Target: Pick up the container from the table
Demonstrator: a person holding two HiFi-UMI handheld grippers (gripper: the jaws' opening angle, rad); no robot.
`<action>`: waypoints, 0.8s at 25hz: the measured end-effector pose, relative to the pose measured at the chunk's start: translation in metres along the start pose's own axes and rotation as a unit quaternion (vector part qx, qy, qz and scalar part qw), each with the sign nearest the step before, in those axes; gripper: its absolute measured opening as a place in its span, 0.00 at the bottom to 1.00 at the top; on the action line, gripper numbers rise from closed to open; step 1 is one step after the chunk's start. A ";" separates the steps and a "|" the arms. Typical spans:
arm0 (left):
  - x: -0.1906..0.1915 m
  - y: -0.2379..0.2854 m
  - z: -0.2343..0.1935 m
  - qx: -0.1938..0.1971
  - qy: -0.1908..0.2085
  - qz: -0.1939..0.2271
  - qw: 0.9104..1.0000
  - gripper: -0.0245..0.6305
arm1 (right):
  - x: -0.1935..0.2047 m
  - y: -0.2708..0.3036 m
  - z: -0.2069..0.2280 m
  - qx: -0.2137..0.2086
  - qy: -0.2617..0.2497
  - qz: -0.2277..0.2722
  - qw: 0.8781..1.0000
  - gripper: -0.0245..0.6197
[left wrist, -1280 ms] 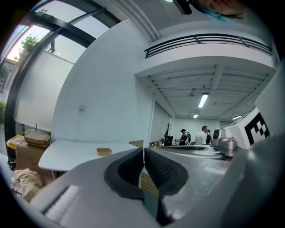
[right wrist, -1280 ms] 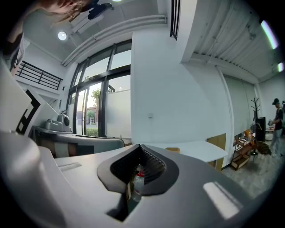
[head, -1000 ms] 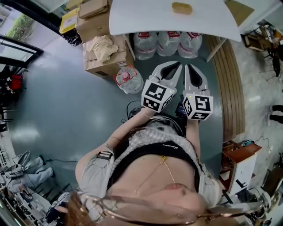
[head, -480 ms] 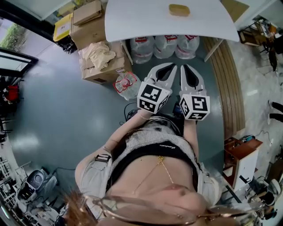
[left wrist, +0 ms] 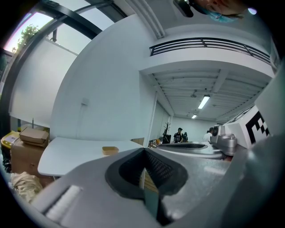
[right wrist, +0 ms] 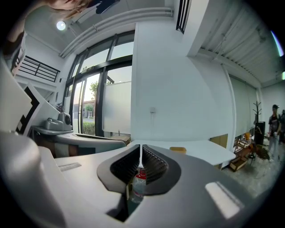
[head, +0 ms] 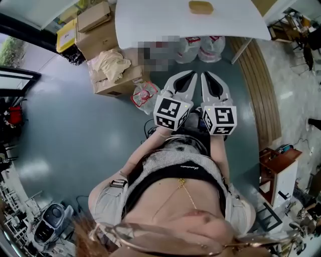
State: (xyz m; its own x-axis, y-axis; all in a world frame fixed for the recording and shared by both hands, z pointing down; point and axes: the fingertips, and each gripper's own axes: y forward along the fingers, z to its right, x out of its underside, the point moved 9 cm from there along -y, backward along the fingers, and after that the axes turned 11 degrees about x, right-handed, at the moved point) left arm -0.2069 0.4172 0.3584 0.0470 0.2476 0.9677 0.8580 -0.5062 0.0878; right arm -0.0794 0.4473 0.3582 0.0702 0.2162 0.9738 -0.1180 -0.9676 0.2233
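Note:
The container [head: 201, 7] is a small tan, flat block lying on the white table [head: 160, 22] at the far side, near the top edge of the head view. It also shows in the left gripper view as the container [left wrist: 110, 150] and in the right gripper view as the container [right wrist: 177, 150], well beyond the jaws. My left gripper [head: 193, 75] and right gripper [head: 204, 76] hang side by side over the floor in front of the table, both shut and holding nothing. From its own camera the left gripper [left wrist: 144, 150] has its jaw tips meeting, and so does the right gripper [right wrist: 140, 146].
Water bottles [head: 211, 45] stand under the table. Cardboard boxes [head: 98, 30] with a cloth [head: 111, 60] and a plastic bag [head: 145, 95] lie at the left. A slatted wooden bench [head: 261, 90] and a small cabinet [head: 278, 173] are at the right. People [left wrist: 179, 133] stand far off.
Both grippers stay shut and close together and have drifted slightly left in the head view. The table and container have shifted toward the top edge.

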 end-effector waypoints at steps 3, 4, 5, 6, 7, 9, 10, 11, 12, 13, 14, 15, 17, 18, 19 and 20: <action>0.000 0.001 -0.006 -0.004 -0.002 -0.006 1.000 0.04 | -0.003 0.005 -0.002 -0.002 -0.008 0.000 1.000 0.08; -0.001 0.001 -0.008 -0.005 -0.003 -0.008 1.000 0.04 | -0.004 0.006 -0.002 -0.003 -0.009 0.000 1.000 0.08; -0.001 0.002 -0.009 -0.007 -0.004 -0.009 1.000 0.04 | -0.004 0.007 -0.001 -0.004 -0.009 -0.001 1.000 0.08; -0.001 0.003 -0.010 -0.009 -0.005 -0.011 1.000 0.04 | -0.004 0.009 0.000 -0.006 -0.008 -0.002 1.000 0.08; -0.001 0.004 -0.010 -0.011 -0.006 -0.012 1.000 0.04 | -0.004 0.010 0.001 -0.008 -0.007 -0.002 1.000 0.08; -0.001 0.008 -0.013 -0.014 -0.006 -0.012 1.000 0.04 | -0.003 0.015 0.003 -0.012 -0.006 -0.004 1.000 0.08; -0.001 0.009 -0.015 -0.016 -0.005 -0.013 1.000 0.04 | -0.003 0.018 0.003 -0.015 -0.006 -0.005 1.000 0.08; -0.001 0.011 -0.017 -0.018 -0.004 -0.014 1.000 0.04 | -0.002 0.022 0.004 -0.017 -0.006 -0.007 1.000 0.08; -0.001 0.013 -0.020 -0.022 -0.003 -0.016 1.000 0.04 | -0.002 0.026 0.005 -0.020 -0.005 -0.008 1.000 0.08; -0.002 0.016 -0.023 -0.025 -0.001 -0.017 1.000 0.04 | -0.003 0.030 0.007 -0.022 -0.005 -0.007 1.000 0.08; -0.004 0.019 -0.025 -0.028 0.002 -0.018 0.999 0.04 | -0.004 0.035 0.009 -0.025 -0.003 -0.006 1.000 0.08; -0.005 0.022 -0.028 -0.031 0.005 -0.019 0.999 0.04 | -0.005 0.040 0.012 -0.027 -0.002 -0.004 1.000 0.08; -0.008 0.030 -0.032 -0.037 0.009 -0.020 0.999 0.04 | -0.007 0.050 0.018 -0.031 0.001 0.000 1.000 0.08; -0.010 0.034 -0.034 -0.040 0.010 -0.020 0.999 0.04 | -0.008 0.054 0.021 -0.034 0.002 0.001 0.999 0.08; -0.012 0.038 -0.037 -0.043 0.012 -0.020 0.999 0.04 | -0.009 0.059 0.023 -0.037 0.003 0.002 0.999 0.08; -0.014 0.042 -0.040 -0.047 0.013 -0.019 0.999 0.04 | -0.010 0.064 0.026 -0.041 0.002 0.003 0.999 0.08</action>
State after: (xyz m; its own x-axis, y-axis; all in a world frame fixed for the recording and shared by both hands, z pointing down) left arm -0.1915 0.3593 0.3579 0.0002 0.2475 0.9689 0.8074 -0.5718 0.1459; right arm -0.0621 0.3795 0.3615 0.0652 0.2107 0.9754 -0.1995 -0.9550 0.2196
